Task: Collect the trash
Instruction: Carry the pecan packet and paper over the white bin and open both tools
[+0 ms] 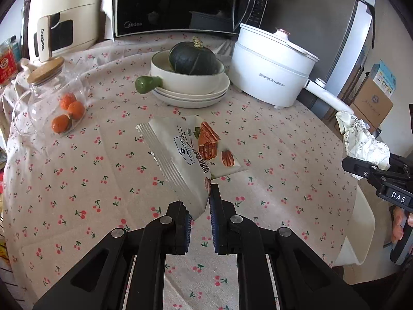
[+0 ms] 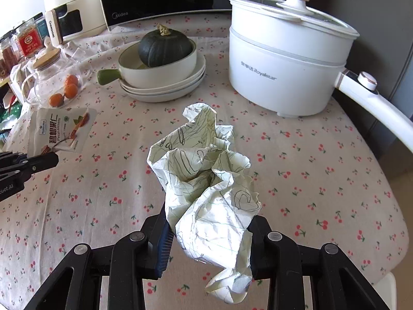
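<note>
My left gripper (image 1: pixel 200 206) is shut on the lower corner of a white pecan snack wrapper (image 1: pixel 185 152) and holds it above the cherry-print tablecloth. The wrapper also shows at the left of the right wrist view (image 2: pixel 62 129), with the left gripper (image 2: pixel 38 164) below it. My right gripper (image 2: pixel 206 235) is shut on a crumpled sheet of scribbled paper (image 2: pixel 206 178) and holds it above the table. The paper also shows at the right edge of the left wrist view (image 1: pixel 364 137), above the right gripper (image 1: pixel 361 168).
A white electric pot (image 2: pixel 286 51) with a long handle stands at the back right. A bowl with a dark green squash (image 2: pixel 162 49) sits on stacked plates. A glass jar with small oranges (image 2: pixel 54 82) is at the left. A microwave (image 1: pixel 180 2) and a cream appliance (image 1: pixel 62 15) stand behind.
</note>
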The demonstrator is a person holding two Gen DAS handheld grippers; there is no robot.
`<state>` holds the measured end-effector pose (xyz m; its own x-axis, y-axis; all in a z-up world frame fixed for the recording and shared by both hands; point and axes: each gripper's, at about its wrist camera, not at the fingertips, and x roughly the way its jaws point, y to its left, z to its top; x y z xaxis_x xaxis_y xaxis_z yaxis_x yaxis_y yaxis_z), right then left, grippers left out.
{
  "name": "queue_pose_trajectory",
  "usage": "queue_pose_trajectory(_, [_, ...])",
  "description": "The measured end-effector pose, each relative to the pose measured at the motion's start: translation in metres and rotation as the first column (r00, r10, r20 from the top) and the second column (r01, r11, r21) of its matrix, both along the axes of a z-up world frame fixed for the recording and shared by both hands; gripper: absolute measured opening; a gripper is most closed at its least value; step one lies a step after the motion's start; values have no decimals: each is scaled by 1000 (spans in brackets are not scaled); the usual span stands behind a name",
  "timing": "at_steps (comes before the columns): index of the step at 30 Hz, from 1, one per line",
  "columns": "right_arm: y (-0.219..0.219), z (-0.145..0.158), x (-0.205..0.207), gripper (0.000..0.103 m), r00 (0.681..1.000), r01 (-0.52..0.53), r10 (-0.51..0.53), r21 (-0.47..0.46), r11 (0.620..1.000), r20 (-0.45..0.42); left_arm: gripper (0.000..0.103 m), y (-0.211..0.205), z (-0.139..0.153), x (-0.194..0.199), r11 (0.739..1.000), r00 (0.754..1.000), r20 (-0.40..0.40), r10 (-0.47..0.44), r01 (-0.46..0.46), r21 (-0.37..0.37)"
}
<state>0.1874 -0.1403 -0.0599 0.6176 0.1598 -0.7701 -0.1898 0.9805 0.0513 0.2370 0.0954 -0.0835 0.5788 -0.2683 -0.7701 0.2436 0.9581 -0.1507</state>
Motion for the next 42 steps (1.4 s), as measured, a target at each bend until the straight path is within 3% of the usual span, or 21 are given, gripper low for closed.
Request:
queue_pose_trajectory(10, [-34,9,-63,39,998,55,-55,35,998,11,13,-43,16,-73,997,997,-7,-77,77,-6])
queue_pose_trajectory(20, [-88,-7,-100,39,988,152,-150,40,988,-48,13,-95,10,-102,982,982,-38,-185,183,-55])
queue_pose_trajectory(31, [-154,-24,-130,39,948,296,-289,40,954,-131,13,-184,7,-121,931,930,-33,-365,364,-33])
queue_pose_trajectory(42, [-213,-42,-156,39,914,375,-366,19,927,-177,13,-266,-22,-128,873,869,-84,-487,488,-18])
